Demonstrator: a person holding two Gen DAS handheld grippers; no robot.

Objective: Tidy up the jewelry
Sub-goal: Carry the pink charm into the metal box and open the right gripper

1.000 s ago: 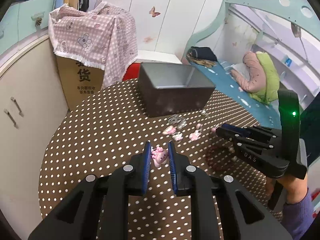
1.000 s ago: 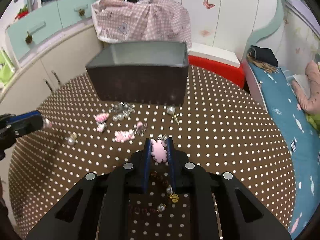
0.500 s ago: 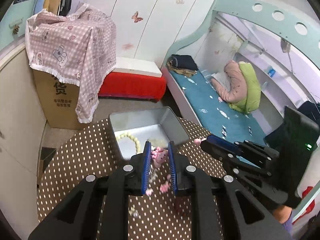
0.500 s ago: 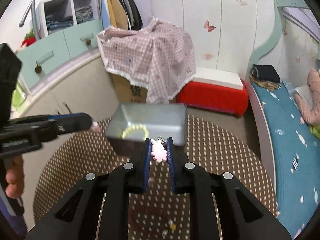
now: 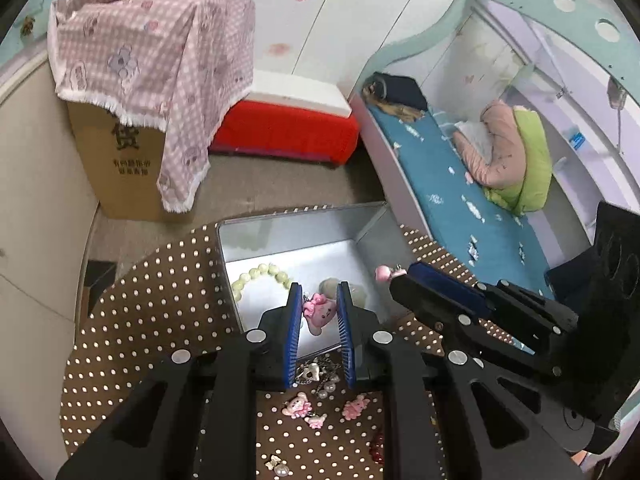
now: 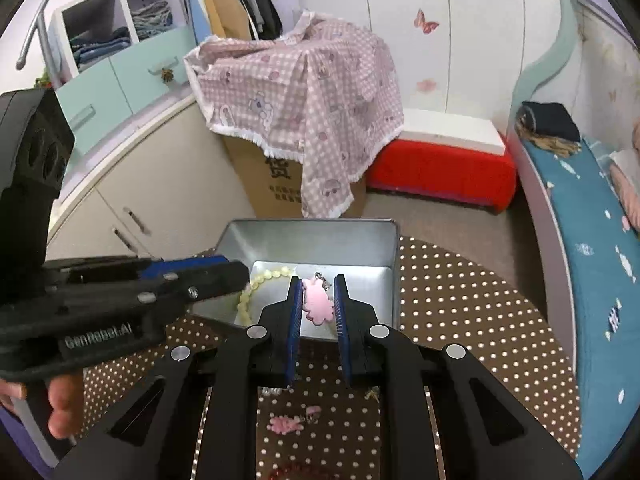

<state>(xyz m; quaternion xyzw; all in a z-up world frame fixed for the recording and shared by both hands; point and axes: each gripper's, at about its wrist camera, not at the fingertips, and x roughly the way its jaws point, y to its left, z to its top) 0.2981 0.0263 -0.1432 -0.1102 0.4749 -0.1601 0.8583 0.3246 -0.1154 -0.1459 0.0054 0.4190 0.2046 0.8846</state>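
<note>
Pink checked cloth draped over cardboard box, red bench beside it; blue bed with pink-green pillow; clothes hung above mint drawers

Open grey metal box holds pale bead bracelet; pink charms lie loose on dotted table.

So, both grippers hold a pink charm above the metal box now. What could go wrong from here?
1. The right gripper holds its pink charm near the metal box's front wall; released early, it may land on the dotted table.
2. The left gripper is very close to the right one; they could bump.
3. The left gripper's pink charm might land on the pale bead bracelet and tangle.
</note>
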